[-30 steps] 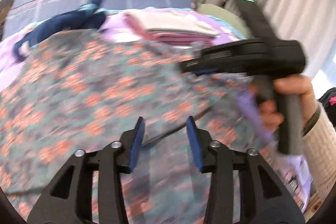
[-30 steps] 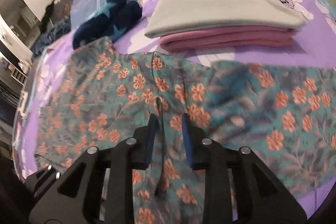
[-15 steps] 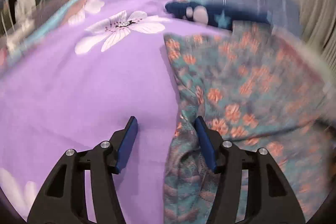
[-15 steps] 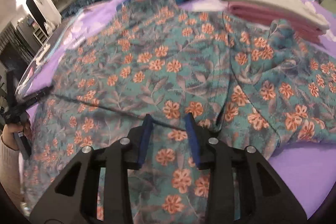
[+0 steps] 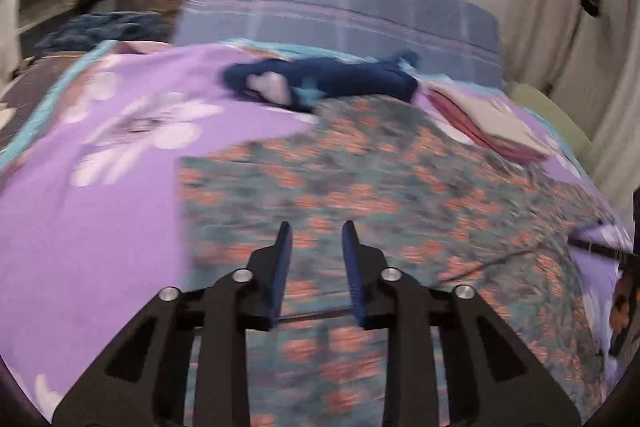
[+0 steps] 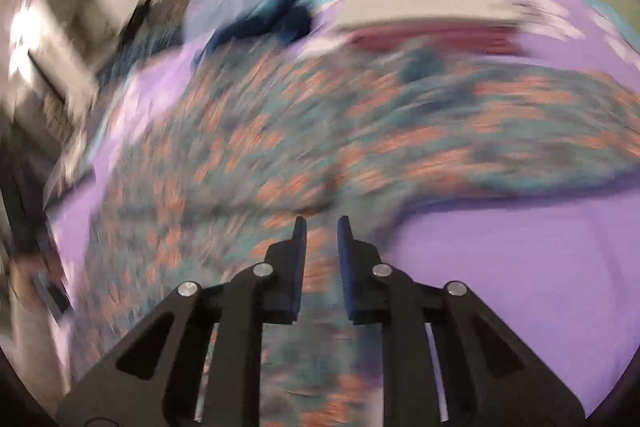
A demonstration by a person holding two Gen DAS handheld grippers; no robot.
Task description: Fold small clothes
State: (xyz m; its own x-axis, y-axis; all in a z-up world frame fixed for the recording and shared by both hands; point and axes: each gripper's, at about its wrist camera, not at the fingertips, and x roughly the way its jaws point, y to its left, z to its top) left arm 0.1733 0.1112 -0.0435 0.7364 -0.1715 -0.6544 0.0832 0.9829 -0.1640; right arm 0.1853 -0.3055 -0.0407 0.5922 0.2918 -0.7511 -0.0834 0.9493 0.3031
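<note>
A teal garment with orange flowers [image 5: 380,187] lies spread on the purple bed cover [image 5: 100,207]; it also shows, blurred, in the right wrist view [image 6: 280,147]. My left gripper [image 5: 316,239] is open and empty above the garment's near left part. My right gripper [image 6: 321,231] is open with a narrow gap, empty, over the garment's lower edge. A thin dark cord [image 5: 476,269] crosses the fabric in the left wrist view.
A navy garment [image 5: 340,79] lies at the back of the bed. A folded stack, cream over pink [image 5: 484,123], sits at the back right, also in the right wrist view [image 6: 424,19]. A striped blue headboard cushion [image 5: 340,11] and curtains [image 5: 560,7] stand behind.
Both views swung quickly and are blurred. My left gripper moved from the garment's left edge to above the fabric. My right gripper shifted toward the garment's lower right edge.
</note>
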